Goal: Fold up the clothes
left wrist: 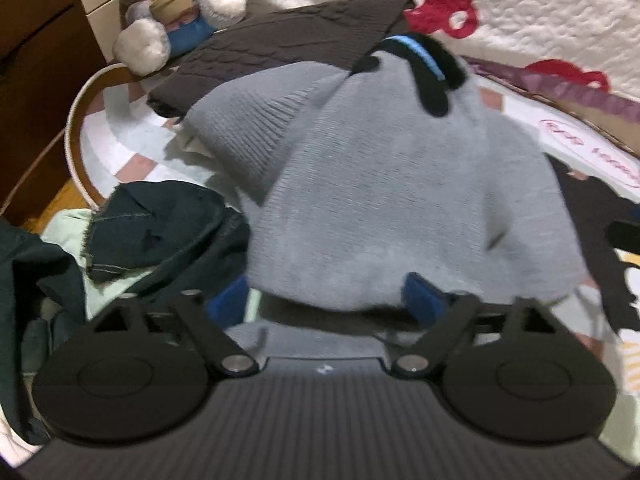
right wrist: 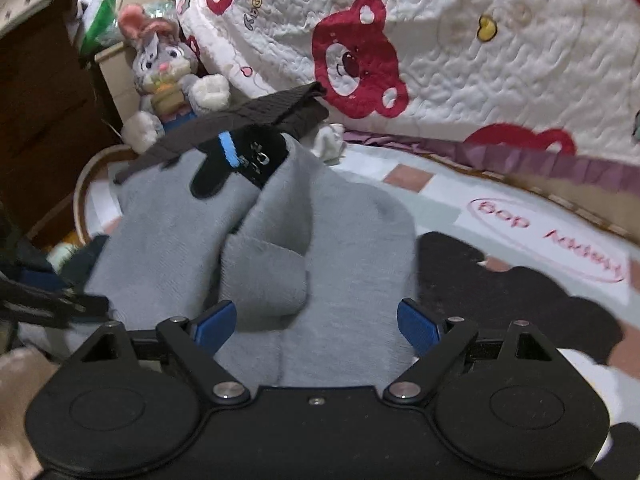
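A patterned round rug [right wrist: 460, 208] lies beside a quilted bear bedspread [right wrist: 500, 52], and on it sits the grey knit sweater [left wrist: 392, 200], partly bunched, its black collar [left wrist: 424, 68] at the far end. Both the left tongs [left wrist: 324, 300] and right tongs [right wrist: 316, 324] stand spread wide, gripping nothing, with the near hem between their fingers. The knit looks soft, light and floppy, best pinched at hem corners or shoulders.

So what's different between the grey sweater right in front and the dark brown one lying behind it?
The grey sweater is light and fine-knit, with a black collar and a blue stripe; the brown sweater is dark, with a cable pattern. The grey sweater is mid-fold, a sleeve laid across it, between both open grippers; the brown sweater lies flat, folded, beside the plush rabbit. The grey one partly overlaps the brown one. Both are knitwear on the same patterned rug.
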`<state>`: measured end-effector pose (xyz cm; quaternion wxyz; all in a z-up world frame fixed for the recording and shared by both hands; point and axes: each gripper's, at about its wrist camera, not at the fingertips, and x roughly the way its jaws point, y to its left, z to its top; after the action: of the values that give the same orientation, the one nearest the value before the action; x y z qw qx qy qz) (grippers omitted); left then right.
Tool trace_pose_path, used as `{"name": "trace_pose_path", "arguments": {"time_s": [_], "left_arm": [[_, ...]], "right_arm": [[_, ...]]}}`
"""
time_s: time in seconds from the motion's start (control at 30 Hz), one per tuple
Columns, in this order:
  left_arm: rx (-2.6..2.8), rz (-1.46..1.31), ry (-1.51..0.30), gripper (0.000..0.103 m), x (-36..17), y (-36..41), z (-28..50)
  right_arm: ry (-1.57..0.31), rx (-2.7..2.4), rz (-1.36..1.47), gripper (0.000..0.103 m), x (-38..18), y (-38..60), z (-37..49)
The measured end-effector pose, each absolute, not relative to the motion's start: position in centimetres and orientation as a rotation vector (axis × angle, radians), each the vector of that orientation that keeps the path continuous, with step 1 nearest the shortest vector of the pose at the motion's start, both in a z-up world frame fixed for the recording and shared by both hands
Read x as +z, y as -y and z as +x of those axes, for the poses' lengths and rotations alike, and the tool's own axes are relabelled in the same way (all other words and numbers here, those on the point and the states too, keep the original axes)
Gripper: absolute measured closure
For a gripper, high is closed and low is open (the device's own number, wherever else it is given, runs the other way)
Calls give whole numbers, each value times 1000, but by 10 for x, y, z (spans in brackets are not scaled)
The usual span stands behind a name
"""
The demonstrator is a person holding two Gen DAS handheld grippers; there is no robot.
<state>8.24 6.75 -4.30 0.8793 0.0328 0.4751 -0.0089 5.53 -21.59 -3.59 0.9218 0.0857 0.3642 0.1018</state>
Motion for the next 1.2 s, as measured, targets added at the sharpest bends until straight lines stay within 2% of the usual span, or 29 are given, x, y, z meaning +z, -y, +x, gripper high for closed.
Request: {"name": "trace_pose_path", "arguments": {"time_s": [0.17,0.37,0.43,0.5,0.63,0.67,0.73,0.77,0.8,0.87,0.93,1.0,1.03,1.2], "left_arm": [[-29,-7,-972,35,-48,-74,101],[18,-76,-874,36,-52,-85,117],[47,-137,-847,33,-52,-95,122],[47,-164,-816,24,-54,-102,126],[8,-188,-871,25,-67,-104,132],[-5,-227,-893,29,-71,-106,133],[-47,-317,-923,43,-82,-113,133],[-50,-322,-924,46,-85,-115,132],[-49,-316,-918,50,-88,-116,130],[-41,-298,-894,55,-90,-119,126],[-36,-319,-873,56,-91,-124,123],[-32,-367,-864,52,-94,-133,121],[-30,-396,-861,52,-95,-138,121],[-42,-486,-888,34,-104,-150,125]], "right_arm": [[-697,280,214,13,-31,204,65],[-715,255,75,12,-57,207,84],[-740,224,69,13,-68,218,91],[-782,202,112,13,-77,236,99],[-851,170,327,13,-96,277,112],[-859,172,395,16,-101,287,115],[-857,181,475,41,-110,294,119],[-844,173,477,71,-112,293,120],[-831,165,479,81,-113,292,121],[-814,137,453,81,-114,286,124],[-810,108,489,76,-120,289,126],[-812,83,585,41,-131,299,125],[-812,71,634,34,-137,304,125],[-808,8,874,33,-164,330,124]]}}
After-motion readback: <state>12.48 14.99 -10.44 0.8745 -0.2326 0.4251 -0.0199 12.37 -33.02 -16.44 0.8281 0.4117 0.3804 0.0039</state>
